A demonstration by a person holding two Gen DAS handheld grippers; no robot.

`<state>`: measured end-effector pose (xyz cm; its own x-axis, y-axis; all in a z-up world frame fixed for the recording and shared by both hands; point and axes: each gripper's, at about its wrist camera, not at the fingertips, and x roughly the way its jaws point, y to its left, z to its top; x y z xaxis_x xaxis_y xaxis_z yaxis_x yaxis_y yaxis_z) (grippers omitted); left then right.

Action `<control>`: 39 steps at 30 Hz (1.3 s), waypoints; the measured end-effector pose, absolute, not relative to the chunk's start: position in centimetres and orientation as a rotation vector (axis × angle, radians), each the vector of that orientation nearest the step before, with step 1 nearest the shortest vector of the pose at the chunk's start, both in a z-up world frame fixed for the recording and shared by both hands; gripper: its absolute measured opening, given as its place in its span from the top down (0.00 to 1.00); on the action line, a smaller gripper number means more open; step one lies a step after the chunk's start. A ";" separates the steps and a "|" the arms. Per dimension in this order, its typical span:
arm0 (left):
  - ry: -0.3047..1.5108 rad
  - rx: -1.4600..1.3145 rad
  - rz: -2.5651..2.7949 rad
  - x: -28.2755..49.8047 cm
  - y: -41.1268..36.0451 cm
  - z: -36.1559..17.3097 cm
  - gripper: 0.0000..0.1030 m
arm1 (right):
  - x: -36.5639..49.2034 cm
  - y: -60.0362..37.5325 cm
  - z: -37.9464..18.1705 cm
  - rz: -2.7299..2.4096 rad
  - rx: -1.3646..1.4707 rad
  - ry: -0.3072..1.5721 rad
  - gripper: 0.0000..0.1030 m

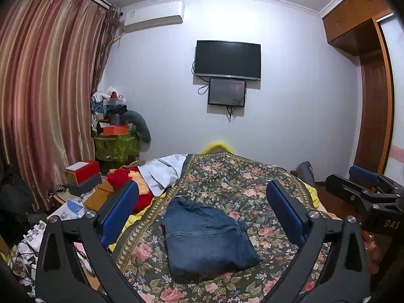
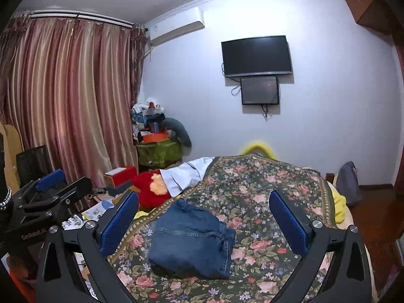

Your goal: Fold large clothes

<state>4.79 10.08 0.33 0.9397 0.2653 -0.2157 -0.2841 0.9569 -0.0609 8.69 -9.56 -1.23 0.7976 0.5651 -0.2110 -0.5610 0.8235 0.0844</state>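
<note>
Jeans point(image 1: 207, 234) folded into a compact denim bundle, lying flat on the floral bedspread point(image 1: 252, 181), near the front middle of the bed, nothing on top. Left gripper point(image 1: 202, 209) spread wide, blue pads point(image 1: 121, 209) well apart, nothing between them but air, held above and short of the bundle. Right gripper point(image 2: 204, 214) likewise wide open and empty, pads point(image 2: 287, 222) either side of the view, not touching denim; also visible at the right edge of the left wrist view point(image 1: 358, 186). Fold looks finished, judging from the tidy rectangle; step in hand probably release and retreat, or a final check. To do well: keep both sets of fingers clear of the cloth while backing off, avoid snagging the waistband edge or dragging a corner open; if one more fold wanted, pinch both near corners evenly and lay over without bunching. Surface soft and patterned, slightly humped, so bundle may slump if nudged. Room: white garment point(image 1: 164, 174) and red plush toy point(image 1: 126, 179) at the far left of the bed, yellow blanket point(image 1: 217, 147) at the far end, striped curtain point(image 1: 45, 88) left, wall TV point(image 1: 227, 59) with smaller screen point(image 1: 226, 92) under it, air conditioner point(image 1: 154, 15) above, cluttered stack point(image 1: 113, 123) in the corner, wooden wardrobe point(image 1: 373, 101) right.
</note>
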 end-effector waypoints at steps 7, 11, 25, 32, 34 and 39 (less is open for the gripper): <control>0.219 -0.104 0.284 4.8 10.2 0.0 0.01 | 9.0 -9.9 -1.5 0.599 0.029 0.249 0.00; 0.221 -0.105 0.283 4.8 10.2 -0.1 0.01 | 9.1 -9.7 -1.4 0.603 0.027 0.255 0.00; 0.231 -0.106 0.277 5.0 10.2 -0.5 0.01 | 9.2 -9.7 -1.5 0.611 0.027 0.257 0.00; 0.231 -0.107 0.274 5.2 10.3 -0.6 0.01 | 9.4 -9.6 -1.7 0.617 0.033 0.259 0.00; 0.232 -0.106 0.274 5.3 10.3 -0.6 0.01 | 9.4 -9.6 -1.7 0.618 0.034 0.259 0.00; 0.234 -0.113 0.270 5.4 10.3 -0.7 0.01 | 9.5 -9.5 -1.7 0.618 0.035 0.260 0.00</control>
<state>5.38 10.32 -0.67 0.9370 0.2501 -0.2437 -0.2764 0.9577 -0.0796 9.47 -9.48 -1.72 0.7837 0.5767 -0.2308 -0.5679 0.8157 0.1100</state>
